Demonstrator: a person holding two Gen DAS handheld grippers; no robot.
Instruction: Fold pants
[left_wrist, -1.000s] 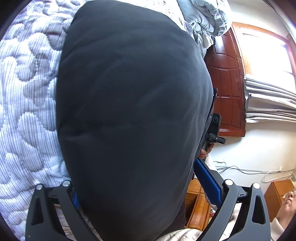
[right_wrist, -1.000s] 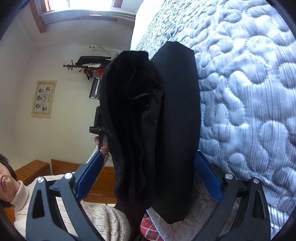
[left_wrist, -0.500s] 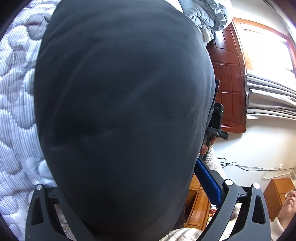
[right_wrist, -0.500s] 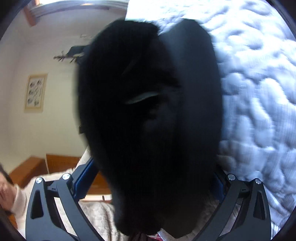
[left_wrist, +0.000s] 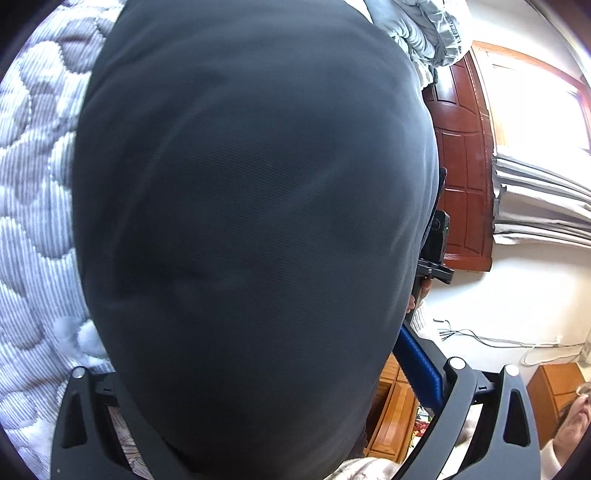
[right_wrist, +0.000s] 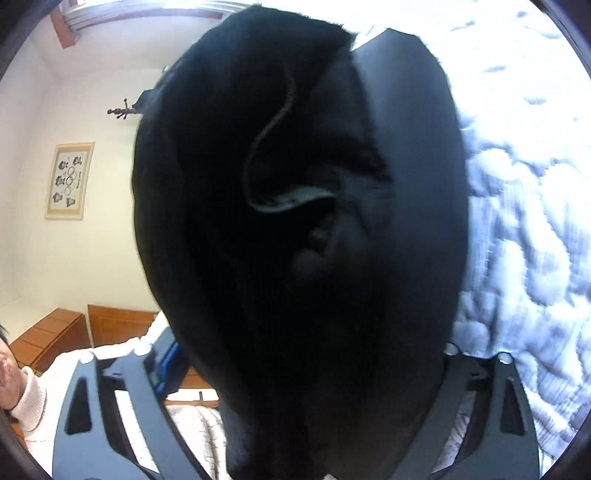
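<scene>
The black pants (left_wrist: 251, 229) fill most of the left wrist view as a broad, smooth dark sheet that hangs right in front of the lens, running from the top edge down between the arms of the left tool (left_wrist: 266, 435). In the right wrist view the pants (right_wrist: 295, 240) show their folded side: two thick layers lie against each other, a curved hem or pocket edge loops across the middle, and the cloth drops down between the arms of the right tool (right_wrist: 295, 435). Each tool has cloth running into its mouth, but the fabric hides the fingertips in both views, so I cannot tell whether either tool is spread, pressed together or pinching the pants. On the left tool one blue finger pad (left_wrist: 417, 365) shows beside the right edge of the cloth; on the right tool a strip of blue pad (right_wrist: 168, 363) shows at the left edge of the cloth. Behind the pants lies the bed with its quilted grey-white bedspread (left_wrist: 33, 206), which appears bright and blurred in the right wrist view (right_wrist: 524, 206). A bunched grey blanket (left_wrist: 428, 29) sits at the far end of the bed. Past the edge of the pants the left view catches part of the other tool's black body (left_wrist: 436, 243), a dark red wooden door (left_wrist: 461, 155), pale folded curtains (left_wrist: 539, 206) and a low wooden cabinet (left_wrist: 554, 384). The right view shows a framed picture (right_wrist: 70, 181) on the cream wall and a wooden dresser (right_wrist: 55, 332).
</scene>
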